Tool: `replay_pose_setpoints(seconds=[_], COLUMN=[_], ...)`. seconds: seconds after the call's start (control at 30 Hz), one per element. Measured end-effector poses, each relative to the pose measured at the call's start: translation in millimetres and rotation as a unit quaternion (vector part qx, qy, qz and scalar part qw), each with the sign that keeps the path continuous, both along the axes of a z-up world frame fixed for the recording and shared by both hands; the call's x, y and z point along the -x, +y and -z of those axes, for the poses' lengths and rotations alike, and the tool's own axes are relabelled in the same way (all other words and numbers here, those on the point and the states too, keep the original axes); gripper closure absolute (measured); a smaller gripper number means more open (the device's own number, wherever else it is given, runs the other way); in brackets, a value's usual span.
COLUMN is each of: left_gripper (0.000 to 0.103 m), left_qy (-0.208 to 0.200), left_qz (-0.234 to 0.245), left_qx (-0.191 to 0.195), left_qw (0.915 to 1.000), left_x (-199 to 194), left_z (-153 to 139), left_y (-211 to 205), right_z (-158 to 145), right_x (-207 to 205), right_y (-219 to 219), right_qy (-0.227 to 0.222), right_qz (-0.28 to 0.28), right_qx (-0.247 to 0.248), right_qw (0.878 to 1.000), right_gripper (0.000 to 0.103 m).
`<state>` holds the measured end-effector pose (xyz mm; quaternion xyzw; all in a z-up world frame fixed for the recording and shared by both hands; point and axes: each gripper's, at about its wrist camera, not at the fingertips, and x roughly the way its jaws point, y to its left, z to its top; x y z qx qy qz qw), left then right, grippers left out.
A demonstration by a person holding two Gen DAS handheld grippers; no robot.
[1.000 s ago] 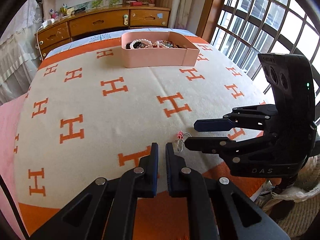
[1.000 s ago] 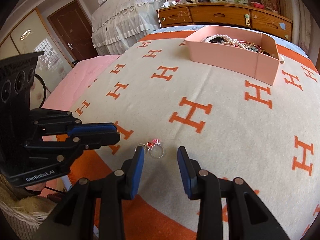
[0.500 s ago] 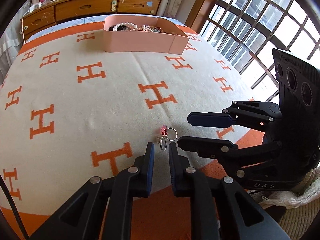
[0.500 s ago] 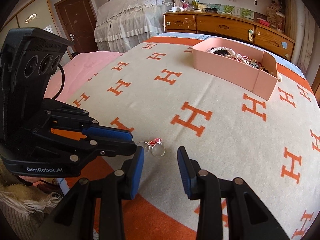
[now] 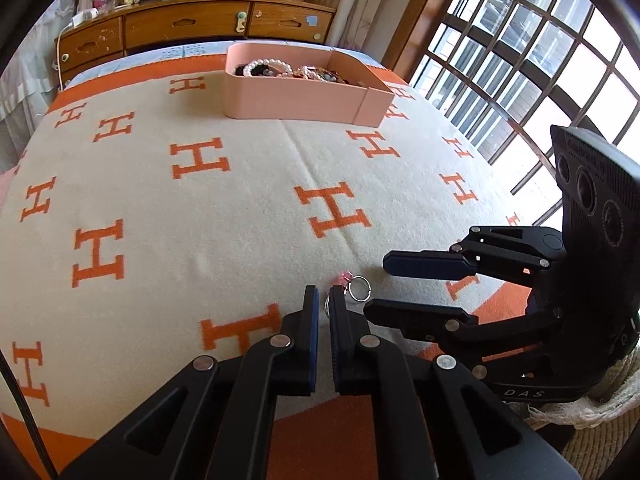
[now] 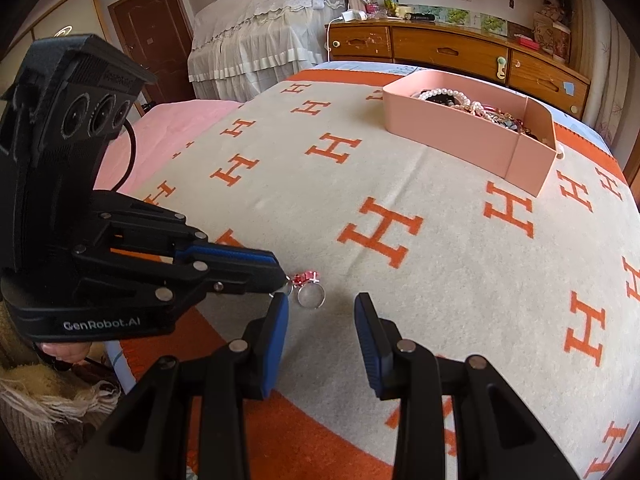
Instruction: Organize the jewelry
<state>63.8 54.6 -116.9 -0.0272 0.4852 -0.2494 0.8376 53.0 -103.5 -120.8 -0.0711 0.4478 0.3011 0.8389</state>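
Observation:
Two silver rings with a pink-red stone (image 5: 354,286) (image 6: 307,289) lie on the cream and orange blanket near its front edge. My left gripper (image 5: 323,298) (image 6: 280,276) is nearly shut, empty, its tips touching the left side of the rings. My right gripper (image 6: 320,310) (image 5: 378,284) is open, its fingers straddling the spot just in front of the rings. A pink box (image 5: 296,100) (image 6: 472,140) holding pearls and several other jewelry pieces stands at the far side of the blanket.
A wooden dresser (image 5: 188,30) runs along the far wall. A window grille (image 5: 520,72) is on the right. A white-draped bed (image 6: 260,28) and a brown door (image 6: 152,36) are far left. A woven basket (image 5: 592,432) sits below the front edge.
My left gripper has moved forward and right until its tips reach the rings. My right gripper has stayed open near them.

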Motion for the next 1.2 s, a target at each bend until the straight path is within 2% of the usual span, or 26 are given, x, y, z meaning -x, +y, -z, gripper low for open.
replay_pose_setpoints(seconds=[0.2, 0.4, 0.67, 0.73, 0.83, 0.87, 0.9, 1.07, 1.13, 1.2], left_gripper=[0.100, 0.100, 0.096, 0.090, 0.065, 0.053, 0.051, 0.051, 0.059, 0.084], left_qy=[-0.018, -0.013, -0.003, 0.005, 0.009, 0.009, 0.007, 0.004, -0.003, -0.005], left_qz=[-0.024, -0.023, 0.001, 0.007, 0.013, 0.013, 0.014, 0.022, 0.021, 0.026], left_qx=[0.003, 0.001, -0.016, -0.013, -0.013, -0.013, -0.014, -0.031, -0.042, -0.049], left_qw=[0.9995, 0.9997, 0.9999, 0.9999, 0.9998, 0.9998, 0.9998, 0.9993, 0.9989, 0.9984], left_x=[6.9, 8.2, 9.1, 7.1, 5.1, 4.7, 4.5, 0.1, -1.2, -2.1], left_z=[-15.0, -13.7, -2.5, 0.2, 2.4, 2.8, 2.9, 6.6, 8.0, 8.5], left_y=[22.6, 26.3, 10.7, 7.0, 0.7, -1.0, -2.7, -13.3, -16.8, -20.0], right_z=[2.5, 3.7, 0.8, -0.6, -3.9, -4.8, -5.6, -7.4, -7.8, -9.5], right_x=[2.3, 1.7, 2.1, 2.4, 2.0, 2.0, 2.2, 2.5, 2.0, 2.1], right_y=[19.8, 20.9, 4.6, 0.6, -3.4, -4.3, -5.4, -10.2, -12.3, -14.0], right_qy=[-0.027, -0.036, -0.021, -0.021, -0.022, -0.023, -0.024, -0.026, -0.025, -0.026], right_qz=[-0.025, -0.036, -0.017, -0.012, -0.004, -0.003, -0.002, 0.004, 0.007, 0.009], right_qx=[0.033, 0.035, 0.013, 0.009, 0.002, 0.000, -0.002, -0.010, -0.016, -0.022], right_qw=[0.999, 0.998, 1.000, 1.000, 1.000, 1.000, 1.000, 1.000, 1.000, 0.999], right_gripper=[0.073, 0.097, 0.099, 0.100, 0.101, 0.101, 0.101, 0.101, 0.101, 0.101])
